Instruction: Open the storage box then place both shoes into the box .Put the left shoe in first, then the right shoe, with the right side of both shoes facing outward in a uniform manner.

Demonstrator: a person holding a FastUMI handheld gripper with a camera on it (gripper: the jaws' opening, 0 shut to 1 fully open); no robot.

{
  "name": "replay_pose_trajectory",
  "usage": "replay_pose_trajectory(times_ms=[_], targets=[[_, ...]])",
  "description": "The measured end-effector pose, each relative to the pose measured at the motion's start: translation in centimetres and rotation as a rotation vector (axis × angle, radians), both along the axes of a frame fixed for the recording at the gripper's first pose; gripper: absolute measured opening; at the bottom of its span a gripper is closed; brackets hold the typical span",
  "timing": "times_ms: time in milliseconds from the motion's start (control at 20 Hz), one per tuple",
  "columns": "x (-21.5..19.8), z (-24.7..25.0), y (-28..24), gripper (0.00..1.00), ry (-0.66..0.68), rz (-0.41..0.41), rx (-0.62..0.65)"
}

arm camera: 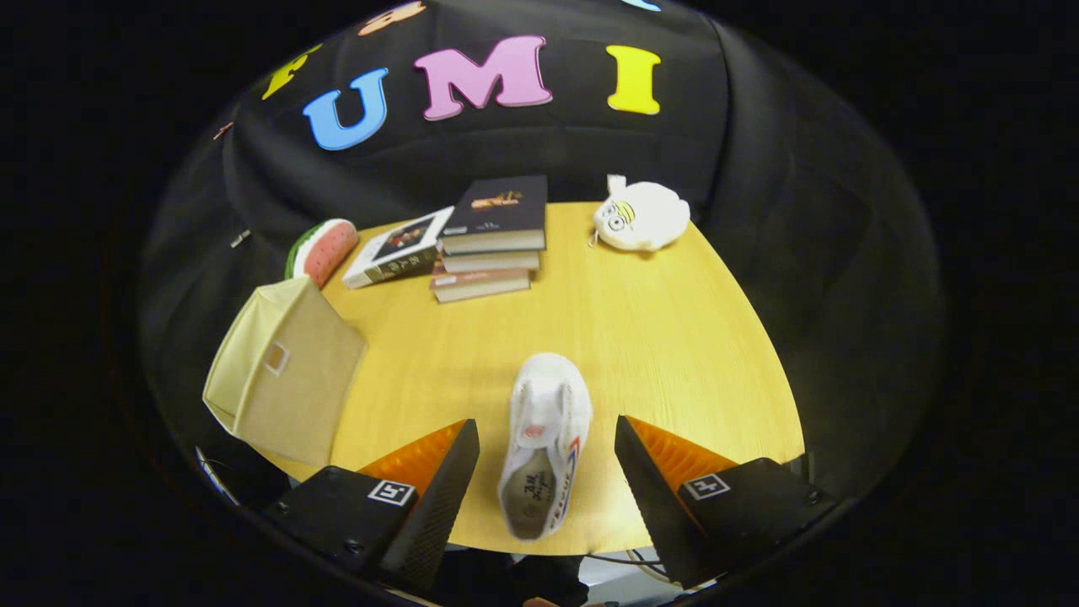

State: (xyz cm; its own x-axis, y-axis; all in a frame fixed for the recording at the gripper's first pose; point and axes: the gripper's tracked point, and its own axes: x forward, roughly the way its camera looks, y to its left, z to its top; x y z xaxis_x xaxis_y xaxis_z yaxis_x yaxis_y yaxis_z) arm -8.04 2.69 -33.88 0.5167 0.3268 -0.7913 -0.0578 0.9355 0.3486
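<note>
One white shoe (546, 438) between wide-open fingers (546, 438), untouched, near table (657, 337) front edge; bare tabletop beyond.

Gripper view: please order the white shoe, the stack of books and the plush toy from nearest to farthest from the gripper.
1. White shoe: lies between the open fingers of the gripper, touching neither.
2. Stack of books: beyond the shoe, mid-table.
3. Plush toy: at the table's far edge, right of the books.

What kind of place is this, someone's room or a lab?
Likely a small recording booth set up like a home desk: a wooden table against black cloth, with books, a plush toy, a shoe between the open gripper fingers, and a storage box.
</note>
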Motion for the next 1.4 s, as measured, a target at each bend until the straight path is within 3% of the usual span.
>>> replay_pose_trajectory(times_ms=[250, 450, 650, 750, 800, 850, 1000, 1200, 1400], targets=[[-2.8, -7.5, -0.1, 0.99, 0.128, 0.035, -0.033], [-0.5, -10.9, 0.1, 0.99, 0.148, -0.037, -0.011], [2.4, -11.9, 1.6, 0.94, 0.122, -0.093, 0.093], [1.9, -11.2, 2.6, 0.76, 0.142, -0.116, 0.161], [2.5, -12.3, 2.9, 0.5, 0.16, -0.116, 0.167], [2.3, -11.5, 2.2, 0.49, 0.183, -0.131, 0.145], [2.2, -11.1, 0.8, 0.12, 0.248, -0.23, 0.093], [2.2, -7.3, 2.2, 0.08, 0.283, -0.285, 0.195], [3.4, -1.0, 3.9, 0.08, 0.245, -0.278, 0.177]])
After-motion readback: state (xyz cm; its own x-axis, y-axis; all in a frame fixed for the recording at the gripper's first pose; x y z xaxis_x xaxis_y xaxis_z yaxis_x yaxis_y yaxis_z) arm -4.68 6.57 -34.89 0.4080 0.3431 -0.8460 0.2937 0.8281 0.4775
